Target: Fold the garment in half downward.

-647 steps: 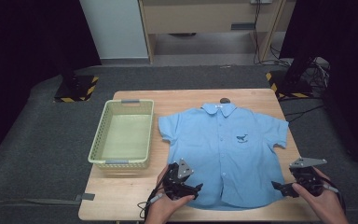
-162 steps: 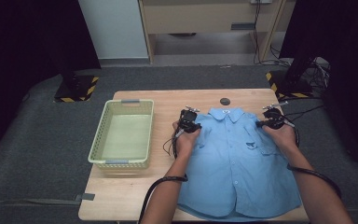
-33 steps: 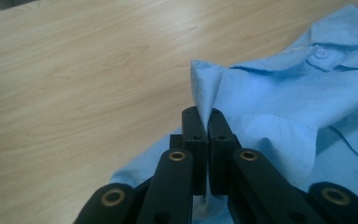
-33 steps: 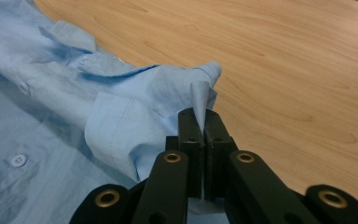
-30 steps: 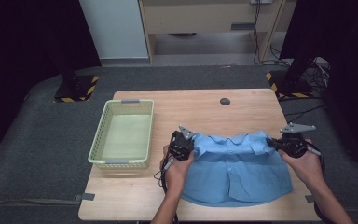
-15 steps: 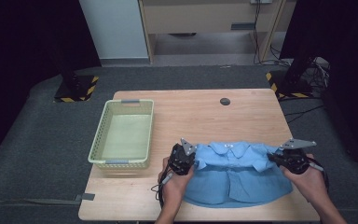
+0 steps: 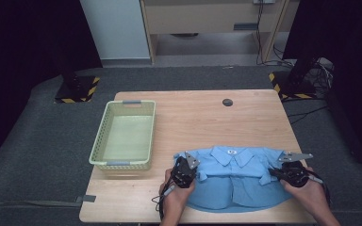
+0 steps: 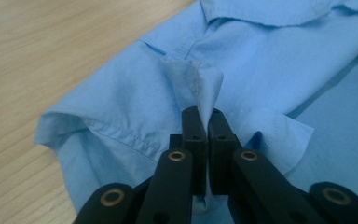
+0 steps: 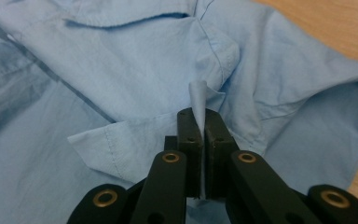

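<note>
I have the blue shirt lying near the front edge of the worktop, its collar half folded toward me over the lower half, with the left hand-held gripper pinched tight on a peak of cloth at one shoulder and the right hand-held gripper clamped the same way on the other. I judge this to be the middle of a lengthwise fold. Next I need to lay the top edge level on the hem and let go with both together, leaving the green basket by the left edge alone.
</note>
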